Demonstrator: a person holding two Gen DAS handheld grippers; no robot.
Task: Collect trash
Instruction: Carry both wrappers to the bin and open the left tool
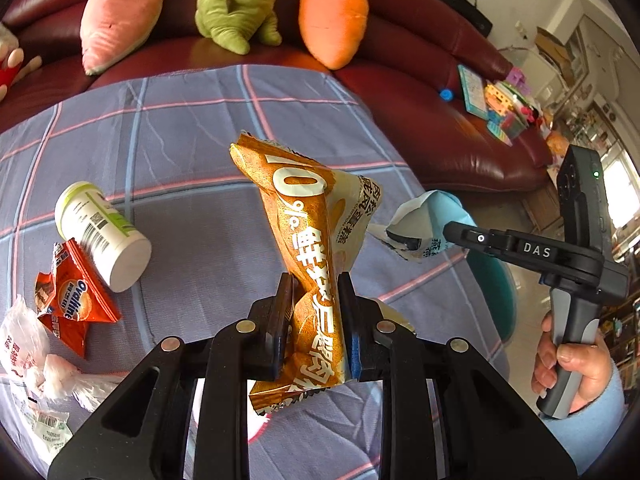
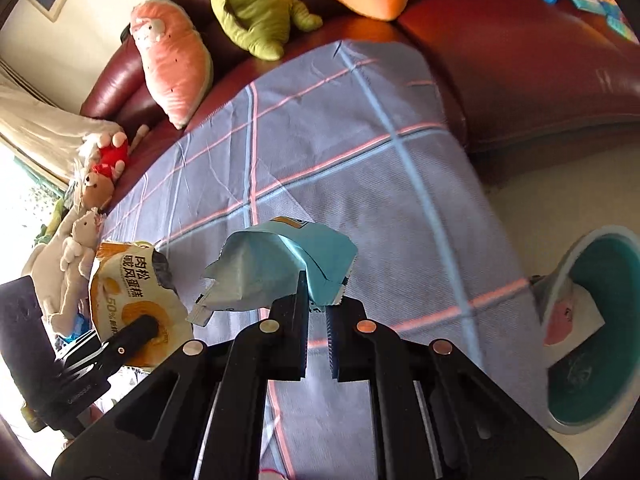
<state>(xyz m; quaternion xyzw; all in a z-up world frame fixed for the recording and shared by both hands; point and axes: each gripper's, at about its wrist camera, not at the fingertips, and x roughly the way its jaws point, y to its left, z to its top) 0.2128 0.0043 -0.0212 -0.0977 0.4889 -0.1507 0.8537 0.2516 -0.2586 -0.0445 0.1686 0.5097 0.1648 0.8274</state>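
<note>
**Inspector:** Step in hand: both grippers are loaded, so this reads as the carry stage of collecting trash. The teal bin [image 2: 592, 332] stands on the floor off the table edge, at about three o'clock in the right wrist view, with some litter already inside.

**Clerk:** The claws?

**Inspector:** The left gripper [image 1: 312, 284] is clamped on a crumpled orange cake wrapper [image 1: 304, 248], which stands up between its fingers. The right gripper [image 2: 316, 304] is closed on the lower edge of a light blue wrapper [image 2: 280, 268], pinched thin.

**Clerk:** Next move?

**Inspector:** In my judgement, each wrapper must be carried over the bin's mouth and let go there. The blue one is nearer. Both are light and may cling to the pads.

**Clerk:** What is left?

**Inspector:** In the left wrist view, around nine o'clock: a white bottle [image 1: 102, 236] on its side, a red Ovaltine sachet [image 1: 72, 308] touching it, and a knotted clear plastic bag [image 1: 32, 364] at eight o'clock.

**Clerk:** Surface and room?

**Inspector:** A table under a grey-blue checked cloth [image 1: 192, 128], creased. Behind it, at twelve o'clock, a dark red leather sofa [image 1: 460, 92] bearing plush toys, including an orange carrot [image 1: 332, 16].
</note>
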